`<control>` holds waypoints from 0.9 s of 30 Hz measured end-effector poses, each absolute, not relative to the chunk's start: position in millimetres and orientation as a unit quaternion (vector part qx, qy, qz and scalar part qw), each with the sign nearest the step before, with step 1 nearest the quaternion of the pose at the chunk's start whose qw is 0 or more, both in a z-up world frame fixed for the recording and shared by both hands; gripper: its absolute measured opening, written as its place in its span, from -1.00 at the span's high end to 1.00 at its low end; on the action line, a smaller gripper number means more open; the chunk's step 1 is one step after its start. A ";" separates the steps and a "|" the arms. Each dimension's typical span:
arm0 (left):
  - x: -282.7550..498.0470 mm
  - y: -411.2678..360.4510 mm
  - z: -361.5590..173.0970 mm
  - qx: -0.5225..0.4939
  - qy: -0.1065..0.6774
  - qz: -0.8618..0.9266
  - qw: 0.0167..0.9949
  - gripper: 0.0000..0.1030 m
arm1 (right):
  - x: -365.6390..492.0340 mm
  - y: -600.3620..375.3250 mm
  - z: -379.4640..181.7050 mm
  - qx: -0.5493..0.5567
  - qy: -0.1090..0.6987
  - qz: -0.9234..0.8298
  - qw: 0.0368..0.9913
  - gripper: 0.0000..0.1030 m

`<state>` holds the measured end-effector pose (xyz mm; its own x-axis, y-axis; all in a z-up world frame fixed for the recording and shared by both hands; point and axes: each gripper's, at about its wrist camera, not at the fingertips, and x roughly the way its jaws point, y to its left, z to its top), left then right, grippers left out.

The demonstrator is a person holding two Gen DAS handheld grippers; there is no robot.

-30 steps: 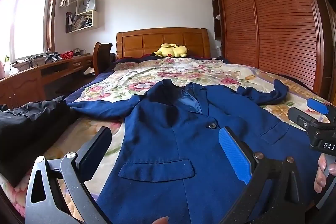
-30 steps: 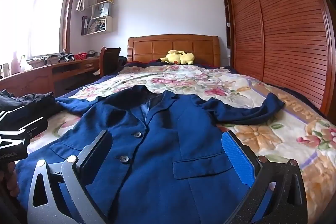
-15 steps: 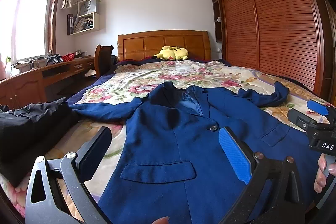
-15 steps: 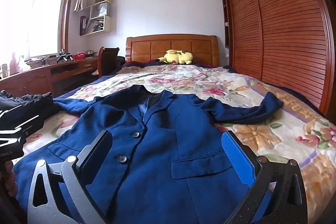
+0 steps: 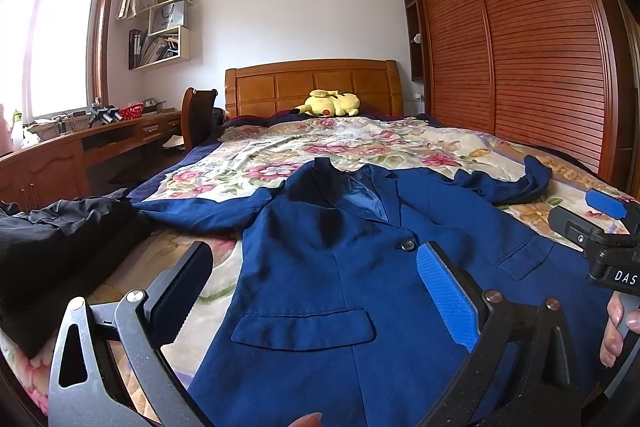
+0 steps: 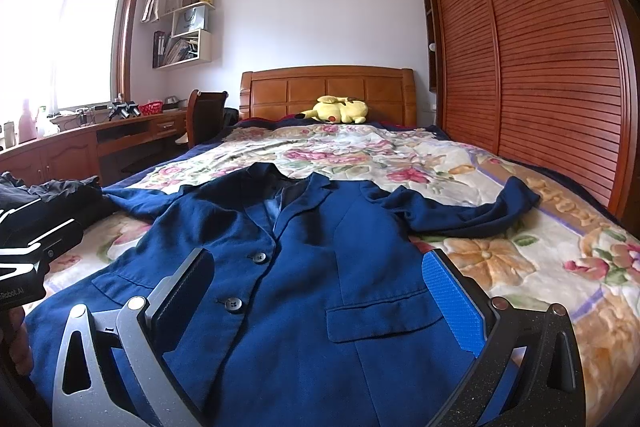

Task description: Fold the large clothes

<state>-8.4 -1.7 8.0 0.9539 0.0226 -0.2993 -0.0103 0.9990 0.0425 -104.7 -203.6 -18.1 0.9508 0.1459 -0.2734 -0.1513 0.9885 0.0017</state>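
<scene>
Blue blazer (image 6: 304, 267) lay face-up, unfolded, on floral bed (image 6: 540, 267); black garment (image 5: 52, 239) beside. Left gripper (image 5: 316, 291), right gripper (image 6: 320, 291): fingers spread wide, held nothing.

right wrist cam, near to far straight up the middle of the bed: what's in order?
right gripper, open → blue jacket laid flat → floral bedspread → yellow plush toy → wooden headboard
</scene>
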 end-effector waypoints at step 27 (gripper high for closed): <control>-9.3 0.5 6.9 0.022 0.150 0.009 0.988 -0.99 | -105.2 -203.2 -18.3 -0.010 0.136 0.076 0.988 -1.00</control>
<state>-9.3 0.5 6.9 0.9551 0.0236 -0.2955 -0.0106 0.9989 0.0453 -105.2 -203.2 -18.3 0.9516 0.1467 -0.2700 -0.1523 0.9883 0.0001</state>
